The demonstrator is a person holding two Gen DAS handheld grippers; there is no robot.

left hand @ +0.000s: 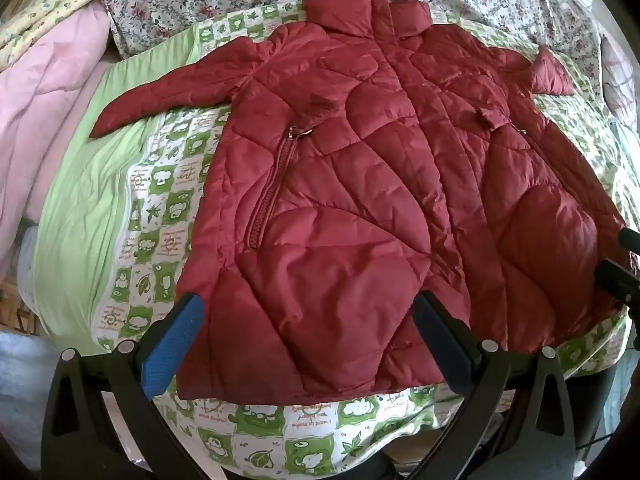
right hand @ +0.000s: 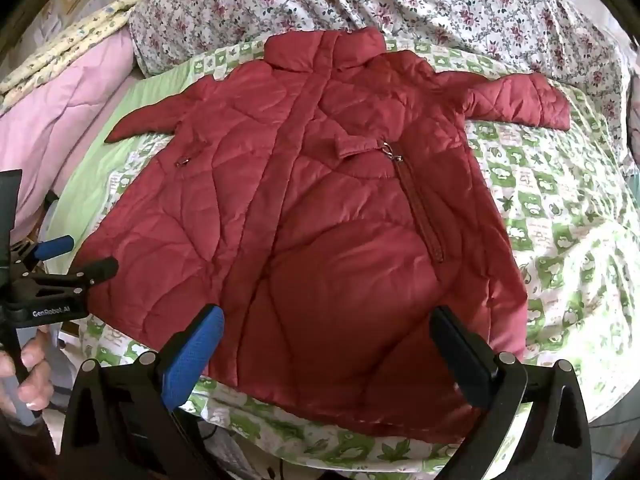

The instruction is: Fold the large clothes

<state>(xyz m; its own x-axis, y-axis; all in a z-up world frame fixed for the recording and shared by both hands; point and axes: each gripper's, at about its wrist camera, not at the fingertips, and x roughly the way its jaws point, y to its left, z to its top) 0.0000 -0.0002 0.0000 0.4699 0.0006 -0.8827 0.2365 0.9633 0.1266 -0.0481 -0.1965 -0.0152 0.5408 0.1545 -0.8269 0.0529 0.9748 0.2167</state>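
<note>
A dark red quilted jacket (left hand: 360,184) lies flat, front up, on the bed, collar at the far end and both sleeves spread out. It also shows in the right wrist view (right hand: 328,220). My left gripper (left hand: 308,312) is open above the jacket's near left hem, blue pad on the left finger. My right gripper (right hand: 326,328) is open above the near right hem. The left gripper (right hand: 80,256) shows at the left edge of the right wrist view, open, at the hem's left corner. A bit of the right gripper (left hand: 618,268) shows at the right edge of the left wrist view.
The jacket lies on a green-and-white patterned sheet (right hand: 540,200). A floral quilt (right hand: 400,0) lies bunched at the far end. A pink quilt (left hand: 36,112) lies on the left. The bed's near edge (left hand: 300,440) is just below the hem.
</note>
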